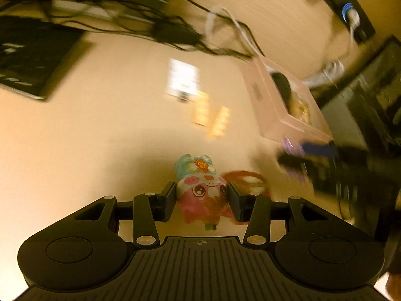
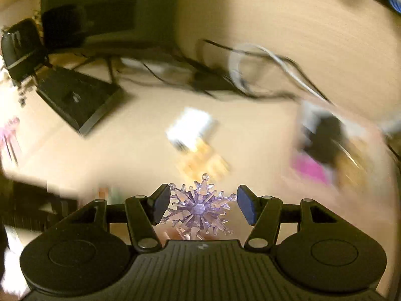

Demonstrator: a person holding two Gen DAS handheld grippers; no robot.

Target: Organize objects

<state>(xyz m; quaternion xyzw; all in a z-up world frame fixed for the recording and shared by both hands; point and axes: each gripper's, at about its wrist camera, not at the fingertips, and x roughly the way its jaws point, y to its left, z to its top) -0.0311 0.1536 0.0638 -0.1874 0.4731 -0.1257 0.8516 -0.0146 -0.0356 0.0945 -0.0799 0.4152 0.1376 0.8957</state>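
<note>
Both hands look to be mid-carry: each gripper has a small ornament, and the step in hand is probably bringing them to the pink box across the table.

Nearest in the left wrist view, the left gripper [image 1: 201, 198] is closed about partway on a pig charm [image 1: 200, 193], its pads pressing both cheeks. The charm is glossy and rounded, pink with a pale blue cap and a red cord trailing at its side.

In the right wrist view, the right gripper [image 2: 203, 207] has a snowflake ornament [image 2: 199, 209] between its jaws, clear lilac plastic with many brittle spikes. One pad touches its tips; the other appears just clear, so I judge the hold light.

Farther out on the smooth pale table [image 1: 87, 138] lie two ribbed yellow pieces [image 1: 213, 115] beside a white card [image 1: 183, 79].

The shallow, square pink box [image 1: 283, 102] sits toward the table's far right edge, already holding things. Next comes a gentle lowering over it.
</note>
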